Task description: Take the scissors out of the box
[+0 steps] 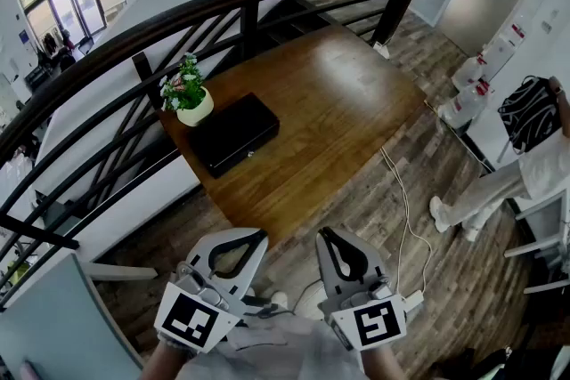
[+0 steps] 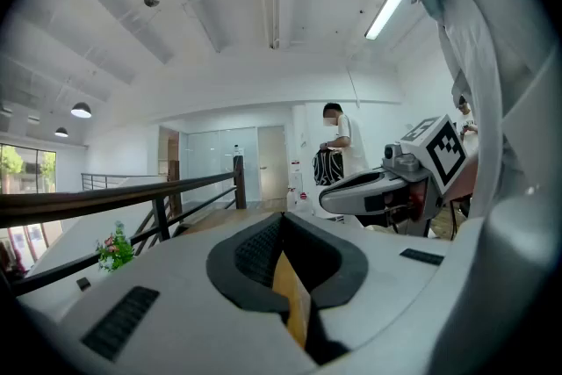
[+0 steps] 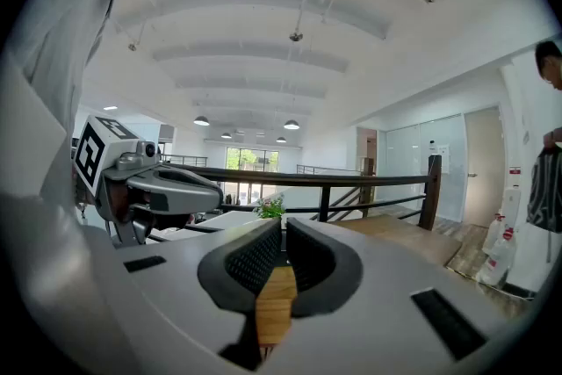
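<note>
Just flat black box (image 1: pixel 236 133), wooden table (image 1: pixel 338 116)

On the worktop (image 1: pixel 329 102), the box (image 1: pixel 233 133) lies toward 9 o'clock, with the plant (image 1: pixel 189 95) just beside it at 11 o'clock.

legible text: none | red labels (image 1: pixel 482 88) on white containers (image 1: pixel 461 111): too small to read

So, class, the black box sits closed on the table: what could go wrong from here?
1. The plant pot stands close beside the black box; opening the lid could knock it over.
2. A white cable lies on the floor by the table: possibly a trip risk on the way in.
</note>
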Action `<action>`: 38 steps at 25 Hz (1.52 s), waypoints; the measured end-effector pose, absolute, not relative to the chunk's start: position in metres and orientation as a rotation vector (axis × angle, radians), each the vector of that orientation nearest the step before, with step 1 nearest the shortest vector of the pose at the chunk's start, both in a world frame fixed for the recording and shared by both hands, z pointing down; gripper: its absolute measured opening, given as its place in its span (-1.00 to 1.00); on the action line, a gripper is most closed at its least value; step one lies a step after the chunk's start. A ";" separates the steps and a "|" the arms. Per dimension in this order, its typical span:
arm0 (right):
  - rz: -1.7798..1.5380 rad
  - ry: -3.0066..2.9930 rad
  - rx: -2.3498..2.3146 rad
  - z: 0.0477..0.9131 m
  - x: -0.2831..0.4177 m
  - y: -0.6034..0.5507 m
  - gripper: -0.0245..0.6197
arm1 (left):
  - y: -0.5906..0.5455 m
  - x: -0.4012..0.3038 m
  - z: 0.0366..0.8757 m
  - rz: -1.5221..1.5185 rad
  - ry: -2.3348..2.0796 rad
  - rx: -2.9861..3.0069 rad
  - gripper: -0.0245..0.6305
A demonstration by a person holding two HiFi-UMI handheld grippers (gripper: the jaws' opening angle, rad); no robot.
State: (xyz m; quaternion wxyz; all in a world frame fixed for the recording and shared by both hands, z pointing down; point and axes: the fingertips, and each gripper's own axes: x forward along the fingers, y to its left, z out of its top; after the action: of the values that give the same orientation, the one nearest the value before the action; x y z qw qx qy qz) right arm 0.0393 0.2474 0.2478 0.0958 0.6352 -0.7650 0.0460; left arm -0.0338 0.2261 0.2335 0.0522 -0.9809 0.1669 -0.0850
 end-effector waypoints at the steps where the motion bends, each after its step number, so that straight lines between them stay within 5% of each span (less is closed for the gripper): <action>1: 0.136 -2.265 1.883 0.248 0.039 0.248 -0.77 | 0.226 -0.034 0.233 -0.256 0.510 -2.985 -0.87; 38: 0.152 -2.237 1.905 0.245 -0.001 0.218 -0.77 | 0.194 -0.082 0.232 -0.197 0.553 -3.006 -0.87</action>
State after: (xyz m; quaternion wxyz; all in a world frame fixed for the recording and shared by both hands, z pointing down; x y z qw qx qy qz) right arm -0.0010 0.2179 0.2454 0.0997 0.6443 -0.7565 0.0515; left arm -0.0817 0.1941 0.2317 0.0396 -0.9807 0.1803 -0.0643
